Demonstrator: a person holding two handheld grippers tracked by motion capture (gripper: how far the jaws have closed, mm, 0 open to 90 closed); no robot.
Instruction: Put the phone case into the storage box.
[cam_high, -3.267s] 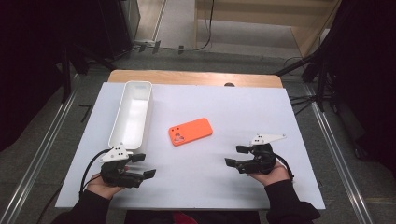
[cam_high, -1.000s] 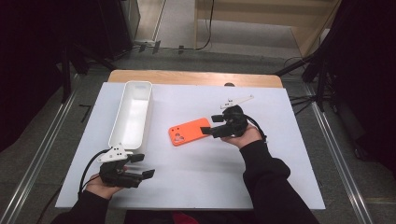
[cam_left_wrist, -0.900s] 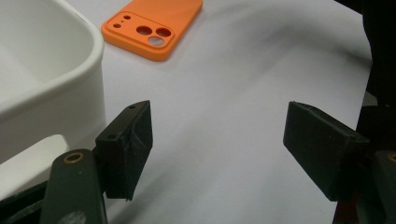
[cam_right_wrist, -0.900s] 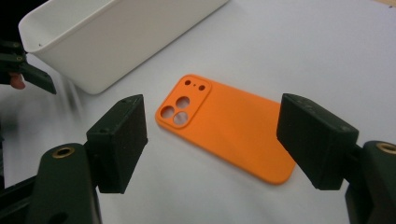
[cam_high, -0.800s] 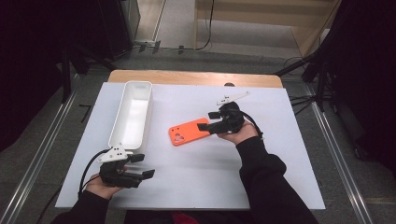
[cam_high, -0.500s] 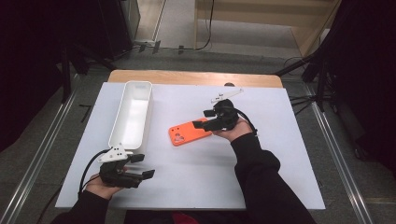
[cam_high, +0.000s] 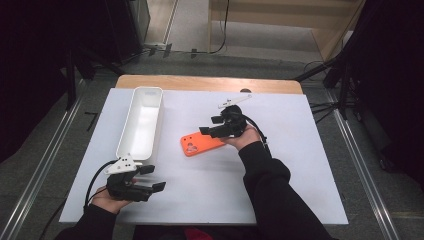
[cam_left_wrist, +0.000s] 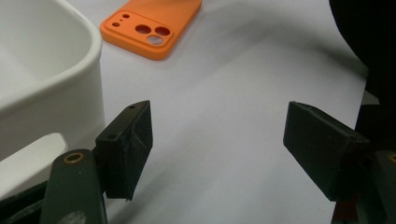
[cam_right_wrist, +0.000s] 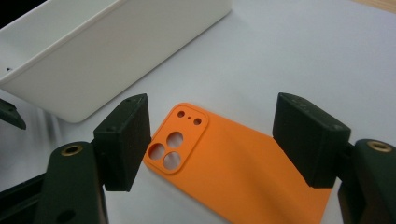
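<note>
In the high view, the orange phone case (cam_high: 202, 143) lies flat on the white table cover (cam_high: 300, 165), a little left of the frame's centre and just right of the long white tray (cam_high: 141, 122). The case and tray are near each other but apart. The tray stands in the upper left part of the cover, its long side running from the upper edge of the cover down toward the lower left.

The right gripper (cam_high: 210, 126) hangs over the right end of the case, at the centre of the frame, pointing left. In the right gripper view its 2 black jaws stand apart with the case (cam_right_wrist: 233, 158) between them; neither pad touches it. The jaws have just been closing a little. The case shows its camera block with 3 large holes and 2 small ones at the end nearest the tray (cam_right_wrist: 107, 51), which fills the upper left of that view.

The left gripper (cam_high: 152, 178) rests low at the lower left of the high view, just below the tray's near end, held in the person's left hand (cam_high: 107, 200). In the left gripper view its jaws stand wide apart over the bare cover, with the tray wall (cam_left_wrist: 51, 88) at the left and the case (cam_left_wrist: 152, 25) at the top.
</note>
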